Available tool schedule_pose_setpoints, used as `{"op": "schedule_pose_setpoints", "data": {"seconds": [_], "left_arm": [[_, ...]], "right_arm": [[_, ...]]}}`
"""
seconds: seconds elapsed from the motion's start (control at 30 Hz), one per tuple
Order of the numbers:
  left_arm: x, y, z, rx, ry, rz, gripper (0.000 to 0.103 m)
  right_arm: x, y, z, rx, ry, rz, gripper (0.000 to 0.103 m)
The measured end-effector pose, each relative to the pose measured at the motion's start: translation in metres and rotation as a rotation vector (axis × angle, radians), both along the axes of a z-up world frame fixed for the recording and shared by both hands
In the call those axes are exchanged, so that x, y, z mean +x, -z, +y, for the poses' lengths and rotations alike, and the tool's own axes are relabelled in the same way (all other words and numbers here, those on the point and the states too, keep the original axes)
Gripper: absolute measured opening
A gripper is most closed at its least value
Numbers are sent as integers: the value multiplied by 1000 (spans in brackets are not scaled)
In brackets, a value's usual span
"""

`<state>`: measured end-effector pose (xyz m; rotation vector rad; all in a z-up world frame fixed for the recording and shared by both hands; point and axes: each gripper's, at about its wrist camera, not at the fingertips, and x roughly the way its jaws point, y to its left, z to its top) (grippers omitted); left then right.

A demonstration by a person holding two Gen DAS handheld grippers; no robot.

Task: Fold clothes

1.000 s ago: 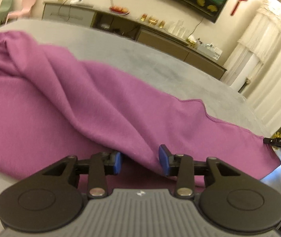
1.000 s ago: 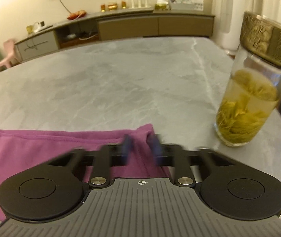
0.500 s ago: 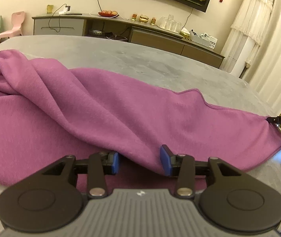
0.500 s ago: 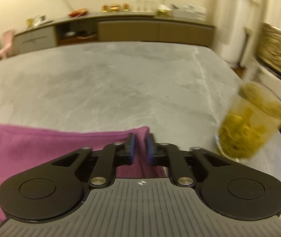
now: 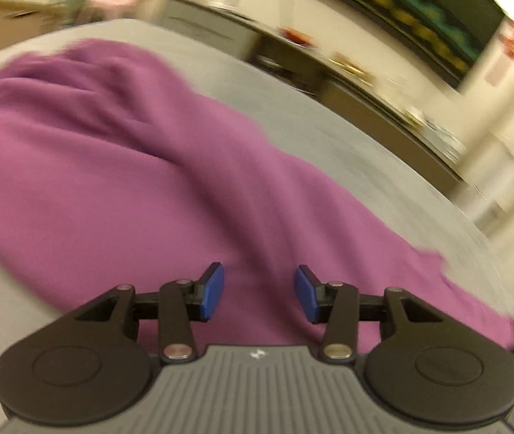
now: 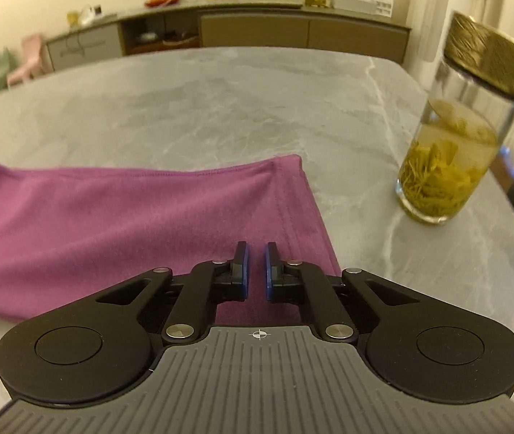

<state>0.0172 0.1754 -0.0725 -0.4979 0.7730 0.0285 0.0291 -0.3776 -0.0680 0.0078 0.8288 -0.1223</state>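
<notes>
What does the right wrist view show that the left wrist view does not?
Right wrist only: a glass jar with yellow-green contents standing on the table beside the cloth's hemmed corner, and the right gripper, nearly closed with a narrow gap. Left wrist only: the cloth's bunched far end and the open left gripper. Both: the purple cloth on the grey table.

The cloth (image 6: pixel 119 217) is a solid purple-magenta, no print, just a stitched hem in the same colour. Table (image 6: pixel 221 108) is grey marble-look with paler veins running through it. Both grippers, left (image 5: pixel 260 291) and right (image 6: pixel 256 271), are black with blue pads (image 5: pixel 213 289) and a ribbed grey body. The jar (image 6: pixel 452 152) is clear glass with yellow-green leaves in pale liquid and a dark bronze-gold lid. Sideboard (image 6: pixel 293 29) at the back is brown and grey, walls cream.
</notes>
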Motion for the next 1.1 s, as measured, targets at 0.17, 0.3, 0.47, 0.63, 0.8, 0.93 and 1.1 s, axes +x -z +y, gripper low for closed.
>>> {"op": "schedule_pose_setpoints", "data": {"seconds": [0.17, 0.3, 0.47, 0.63, 0.8, 0.93, 1.1], "left_arm": [[20, -6, 101, 14, -218, 100, 48], [34, -7, 196, -31, -443, 132, 41], [44, -18, 260, -93, -723, 152, 51], [70, -24, 238, -237, -470, -10, 52], [89, -23, 214, -274, -223, -90, 60], [90, -5, 222, -361, -189, -65, 62], [92, 8, 240, -452, -196, -60, 65]], "right_arm": [[3, -2, 2, -24, 28, 22, 2], [14, -3, 0, -45, 71, 51, 10], [25, -4, 5, -64, 152, 102, 13], [38, -46, 71, -159, 248, 32, 18], [90, -83, 250, 24, -142, -61, 36], [160, -83, 420, 280, -470, -33, 51], [256, -43, 593, 419, -628, 129, 64]]}}
